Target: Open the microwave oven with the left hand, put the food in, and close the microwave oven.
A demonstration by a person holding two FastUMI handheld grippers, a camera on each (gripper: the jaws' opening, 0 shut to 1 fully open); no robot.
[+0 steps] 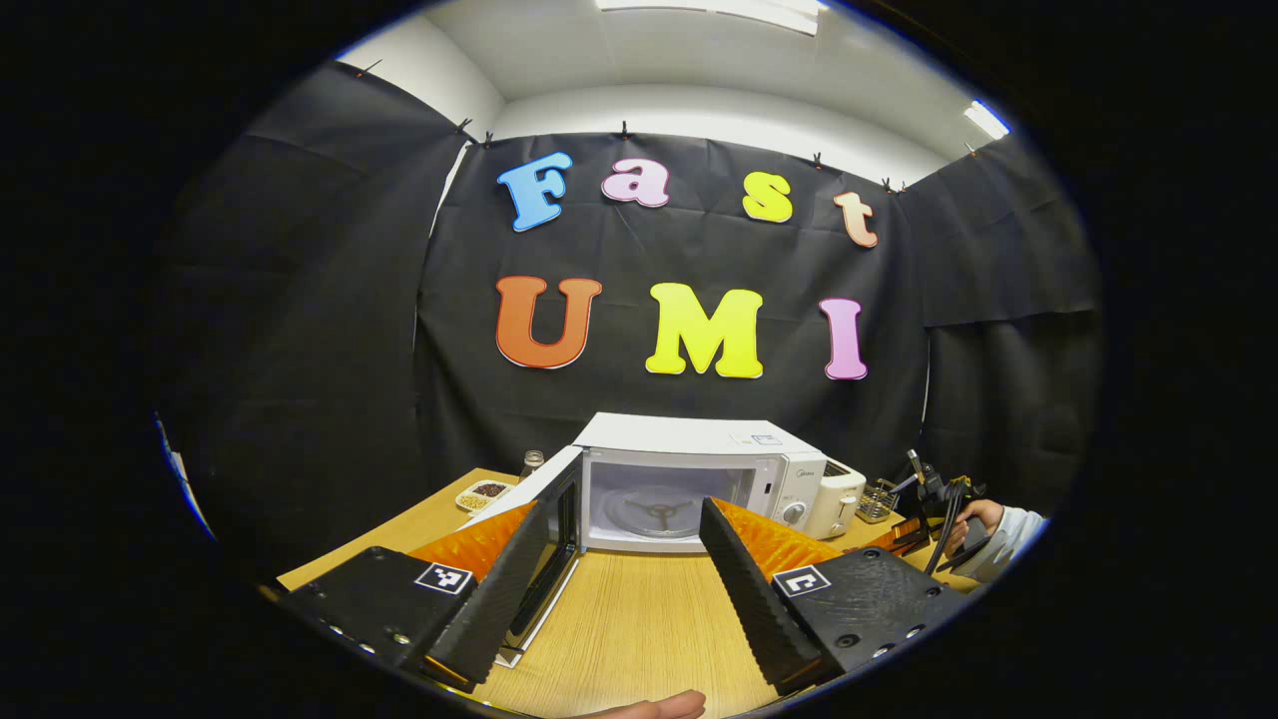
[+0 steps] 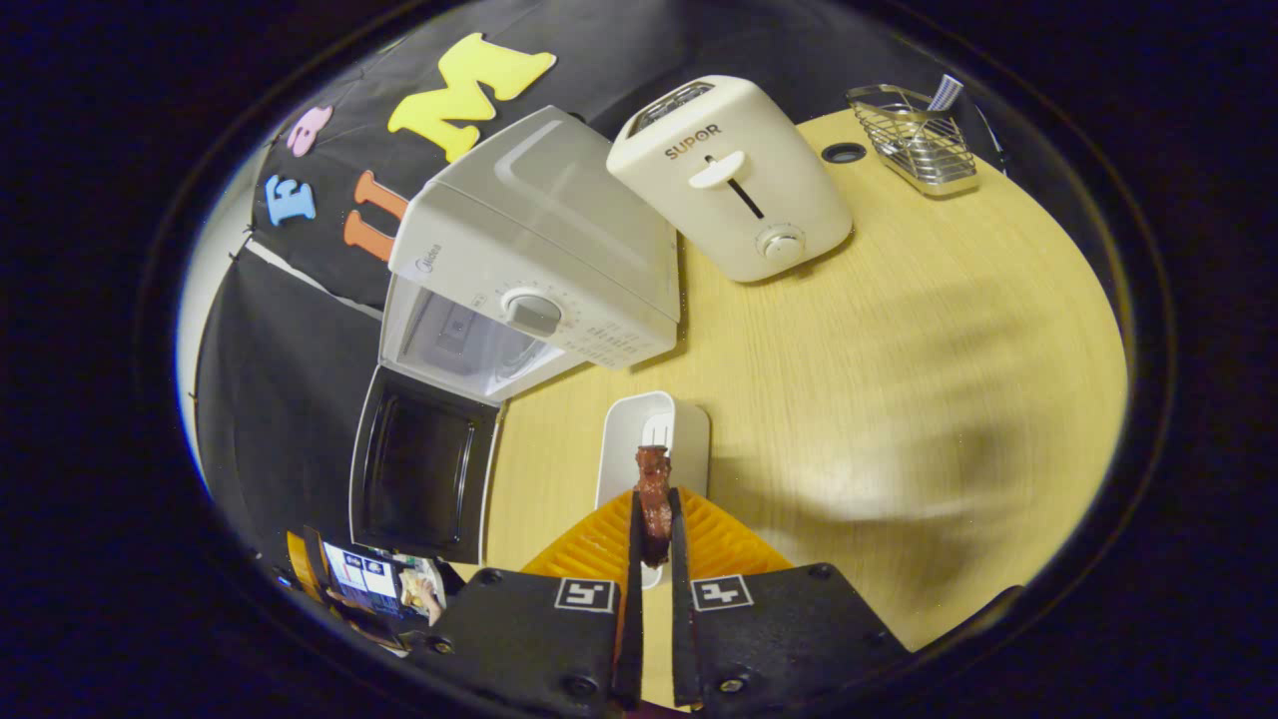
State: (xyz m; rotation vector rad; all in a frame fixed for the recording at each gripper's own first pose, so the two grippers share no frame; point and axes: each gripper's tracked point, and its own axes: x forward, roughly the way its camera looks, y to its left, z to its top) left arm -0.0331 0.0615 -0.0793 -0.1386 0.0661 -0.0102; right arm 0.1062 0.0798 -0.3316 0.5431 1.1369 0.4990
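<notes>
Microwave oven [image 1: 689,479] sits at centre of the left gripper view, door [image 1: 544,534] swung wide, beyond the spread jaws of the left gripper [image 1: 624,559]. In the right gripper view's lower middle, the right gripper [image 2: 654,529] clamps the dark food piece [image 2: 654,499] over a white dish [image 2: 654,434]

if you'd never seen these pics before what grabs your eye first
The white microwave at the back of the wooden table, its door swung wide open so the glass turntable shows inside. Next, in the right gripper view, the right gripper shut on a dark reddish piece of food, held above a white dish in front of the toaster. The left gripper is open, facing the oven.
</notes>
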